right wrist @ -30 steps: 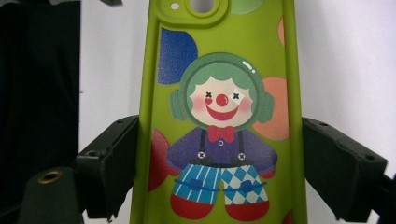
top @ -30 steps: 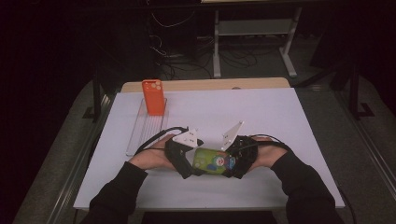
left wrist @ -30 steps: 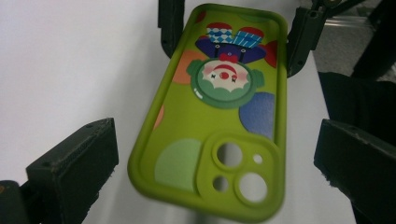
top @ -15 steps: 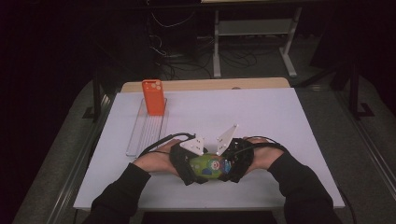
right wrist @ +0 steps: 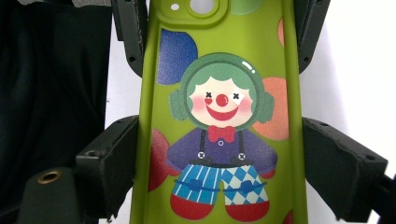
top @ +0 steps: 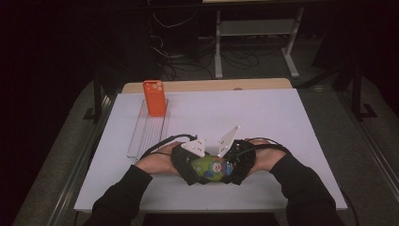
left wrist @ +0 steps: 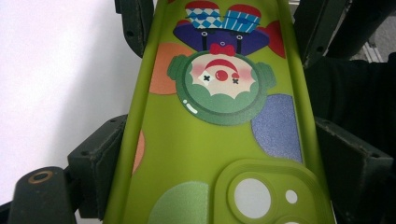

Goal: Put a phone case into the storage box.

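- Standing upright at the far left of the white table: orange phone case, at the end of a clear tray.
- Left gripper: jaws, just closing, clamp the green clown phone case.
- Right gripper: jaws clamp the case's other end, near the table's front edge.

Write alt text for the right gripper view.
A lime-green phone case printed with a cartoon clown lies between the right gripper's two black jaws, its camera cutout at the far end. White table lies on the right, a dark sleeve on the left.
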Demonstrator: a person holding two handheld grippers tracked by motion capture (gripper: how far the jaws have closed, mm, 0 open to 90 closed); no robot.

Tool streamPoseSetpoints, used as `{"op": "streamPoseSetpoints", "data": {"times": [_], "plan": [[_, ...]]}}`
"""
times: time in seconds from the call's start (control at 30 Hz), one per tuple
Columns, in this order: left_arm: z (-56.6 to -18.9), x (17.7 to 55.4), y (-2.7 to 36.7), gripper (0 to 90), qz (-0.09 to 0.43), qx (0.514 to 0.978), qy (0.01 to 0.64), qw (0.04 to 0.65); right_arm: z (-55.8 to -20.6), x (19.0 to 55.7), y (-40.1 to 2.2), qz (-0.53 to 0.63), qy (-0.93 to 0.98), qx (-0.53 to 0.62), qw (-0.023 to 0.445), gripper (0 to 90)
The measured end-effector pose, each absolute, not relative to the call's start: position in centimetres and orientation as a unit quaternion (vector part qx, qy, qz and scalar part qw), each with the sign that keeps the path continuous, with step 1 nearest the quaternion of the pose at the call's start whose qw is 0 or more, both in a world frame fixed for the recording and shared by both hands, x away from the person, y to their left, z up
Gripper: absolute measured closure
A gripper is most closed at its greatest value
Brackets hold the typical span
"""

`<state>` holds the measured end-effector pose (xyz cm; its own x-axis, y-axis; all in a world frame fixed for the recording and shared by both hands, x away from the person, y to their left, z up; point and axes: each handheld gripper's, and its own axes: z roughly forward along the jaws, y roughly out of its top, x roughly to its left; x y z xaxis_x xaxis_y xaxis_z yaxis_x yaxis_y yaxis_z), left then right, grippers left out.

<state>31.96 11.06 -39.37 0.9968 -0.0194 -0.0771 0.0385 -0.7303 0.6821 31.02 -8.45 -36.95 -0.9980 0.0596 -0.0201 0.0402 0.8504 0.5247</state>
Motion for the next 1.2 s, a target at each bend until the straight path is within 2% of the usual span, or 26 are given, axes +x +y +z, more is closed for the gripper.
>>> {"op": "streamPoseSetpoints", "data": {"times": [0.37, 0.5, 0.63, 1.0, 1.2], "plan": [[-39.4, 31.9, 10.7, 14.9, -0.058, 0.930, 0.008, 0.363, -37.2, 30.8, -8.5, 0.266, 0.963, 0.034, 0.004, 14.1], [-39.3, 31.9, 10.8, 15.0, -0.057, 0.929, 0.012, 0.366, -37.4, 30.8, -8.5, 0.270, 0.962, 0.030, 0.000, 8.4], [-39.2, 32.2, 11.2, 15.1, -0.055, 0.927, 0.027, 0.370, -37.0, 31.0, -9.1, 0.279, 0.959, 0.056, 0.000, 7.2], [-39.7, 33.0, 12.2, 15.0, -0.014, 0.923, 0.123, 0.364, -36.7, 32.4, -12.8, 0.333, 0.925, 0.174, 0.045, 3.8], [-39.8, 33.4, 12.7, 15.0, 0.009, 0.913, 0.185, 0.363, -37.2, 32.5, -14.4, 0.366, 0.886, 0.281, 0.036, 2.0]]}}
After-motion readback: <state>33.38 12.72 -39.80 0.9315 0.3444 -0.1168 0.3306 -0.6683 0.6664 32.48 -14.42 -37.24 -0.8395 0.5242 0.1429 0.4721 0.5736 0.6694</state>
